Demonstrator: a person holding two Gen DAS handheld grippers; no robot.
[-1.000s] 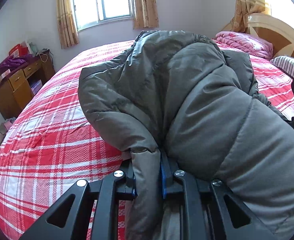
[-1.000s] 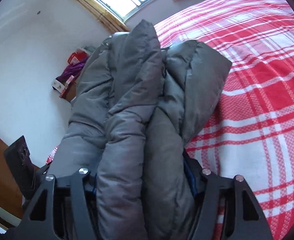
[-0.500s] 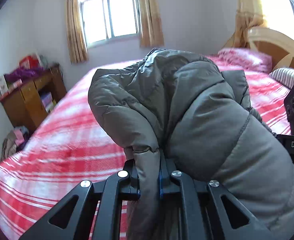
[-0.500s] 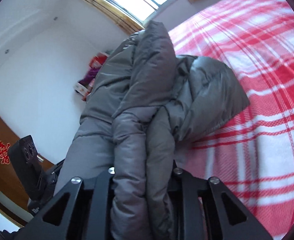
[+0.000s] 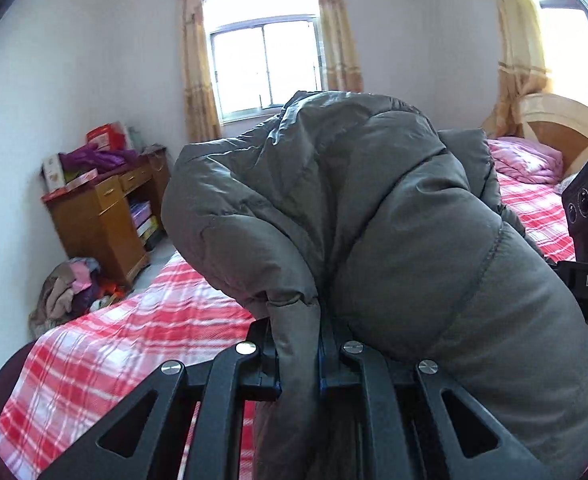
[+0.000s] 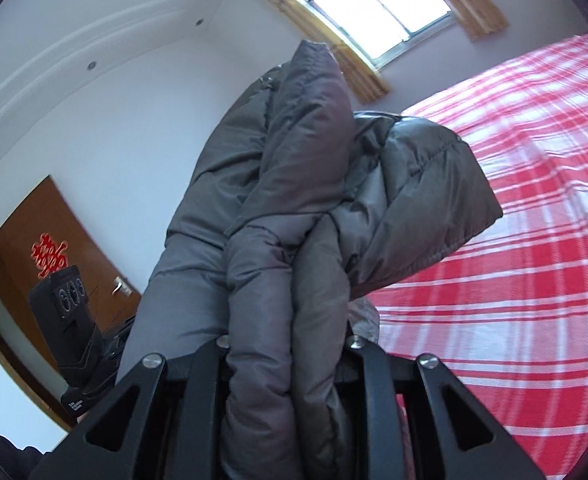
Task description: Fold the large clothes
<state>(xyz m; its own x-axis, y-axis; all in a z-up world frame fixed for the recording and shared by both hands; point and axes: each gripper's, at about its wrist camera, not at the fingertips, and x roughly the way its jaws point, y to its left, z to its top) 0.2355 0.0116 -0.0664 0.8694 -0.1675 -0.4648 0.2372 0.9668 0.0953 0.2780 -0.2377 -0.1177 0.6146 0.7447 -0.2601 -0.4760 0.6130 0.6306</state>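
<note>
Bedroom, red plaid bed (image 5: 105,344) | left gripper (image 5: 298,354) pinching grey puffer jacket (image 5: 374,216) fold | right gripper (image 6: 285,350) clamped on bunched jacket layers, lifted off bed

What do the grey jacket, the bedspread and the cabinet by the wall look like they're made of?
Grey jacket: looks like smooth synthetic shell with a slight sheen and puffy stitched quilting, probably padded.
Bedspread: matte woven cloth, red and white check.
Cabinet: looks like orange-brown wood or veneer, glossy, with drawer handles.

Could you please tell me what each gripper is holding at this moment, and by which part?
Both hold the grey puffer jacket. The left gripper pinches a thin edge fold; the right gripper clamps a thick bunch of padded folds. Which parts of the garment cannot be told.
</note>
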